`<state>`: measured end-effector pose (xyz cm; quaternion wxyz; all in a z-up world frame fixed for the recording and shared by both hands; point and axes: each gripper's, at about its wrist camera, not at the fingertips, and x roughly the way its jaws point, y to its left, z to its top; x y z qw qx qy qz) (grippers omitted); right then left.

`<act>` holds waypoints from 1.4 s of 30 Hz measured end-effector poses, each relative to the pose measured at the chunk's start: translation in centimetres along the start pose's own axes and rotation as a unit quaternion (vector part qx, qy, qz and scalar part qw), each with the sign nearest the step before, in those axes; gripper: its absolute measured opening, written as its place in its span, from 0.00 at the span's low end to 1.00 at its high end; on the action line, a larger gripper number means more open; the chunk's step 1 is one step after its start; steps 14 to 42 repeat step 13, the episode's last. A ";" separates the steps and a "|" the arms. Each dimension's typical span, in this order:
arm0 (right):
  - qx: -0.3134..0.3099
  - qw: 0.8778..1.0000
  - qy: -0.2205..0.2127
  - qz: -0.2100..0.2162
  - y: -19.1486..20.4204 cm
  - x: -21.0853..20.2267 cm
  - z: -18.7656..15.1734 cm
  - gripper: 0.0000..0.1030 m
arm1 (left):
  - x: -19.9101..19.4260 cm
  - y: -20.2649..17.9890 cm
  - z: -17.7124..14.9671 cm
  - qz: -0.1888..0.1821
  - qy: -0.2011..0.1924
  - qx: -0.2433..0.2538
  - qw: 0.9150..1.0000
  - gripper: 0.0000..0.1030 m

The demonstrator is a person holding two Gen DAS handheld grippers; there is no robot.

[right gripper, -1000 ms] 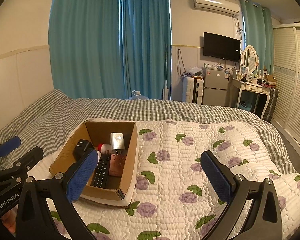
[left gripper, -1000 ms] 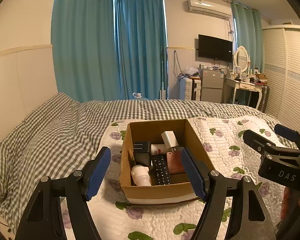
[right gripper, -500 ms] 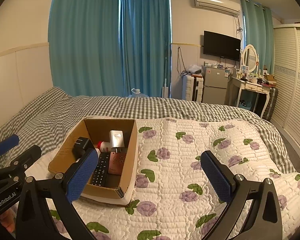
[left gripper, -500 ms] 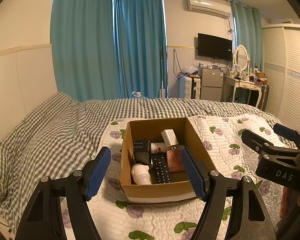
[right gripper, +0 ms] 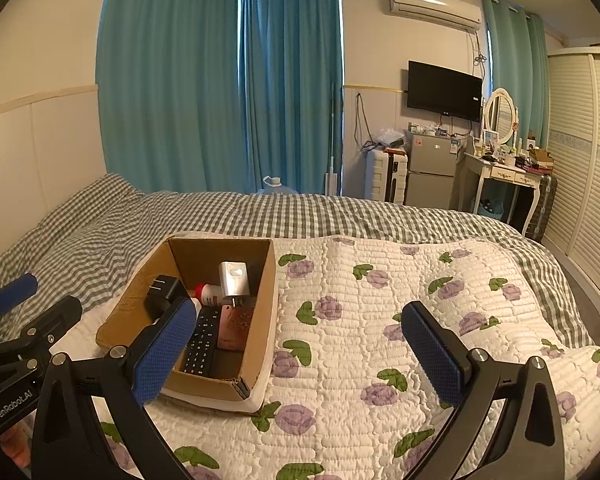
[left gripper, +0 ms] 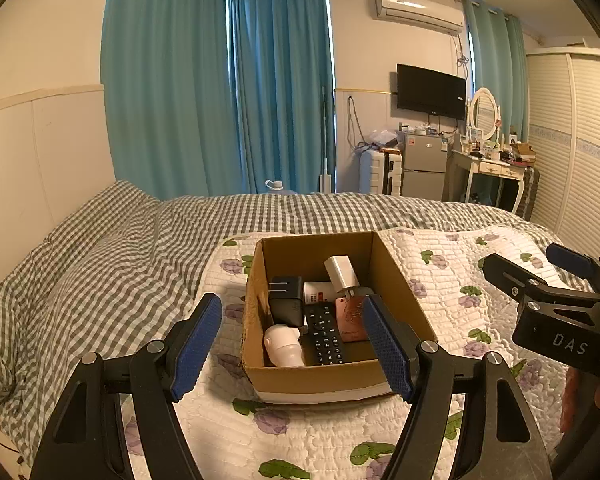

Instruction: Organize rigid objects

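While both grippers hang above the bed, the left gripper (left gripper: 292,340) has its blue fingers (left gripper: 198,338) spread wide with nothing between them, framing the cardboard box (left gripper: 324,380) straight ahead and just below. Right gripper (right gripper: 300,354) is likewise wide and empty, aimed at bare floral quilt (right gripper: 380,320); the box sits off to its left, partly behind its left finger. Left hand is clearly nearer and better lined up.

Inside the box: black remote (left gripper: 323,334) with its long axis running away from the camera, roughly parallel to the left fingers; white bulb-like item (left gripper: 283,344) at front left, maybe a small camera, hard to tell; black plug adapter (left gripper: 286,300) behind it; white charger (left gripper: 342,272) propped upright at back; white bottle (left gripper: 318,292) lying on its side; reddish-brown card or case (left gripper: 352,318) beside the remote.

Box rests on the quilt, checked duvet (left gripper: 100,264) to the left. Everything looks already boxed; nothing loose on the quilt.
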<state>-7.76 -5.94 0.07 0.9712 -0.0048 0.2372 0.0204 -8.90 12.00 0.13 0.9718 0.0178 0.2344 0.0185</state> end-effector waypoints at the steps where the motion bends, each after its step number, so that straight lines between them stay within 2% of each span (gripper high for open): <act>1: 0.000 1.000 0.000 0.000 0.0 0.0 0.1 1.00 | 0.0 0.0 0.0 0.000 0.001 0.000 1.000 0.74; 42: -0.002 1.000 0.004 0.000 0.1 0.3 0.2 1.00 | 0.0 0.0 0.0 -0.002 0.002 0.002 1.000 0.74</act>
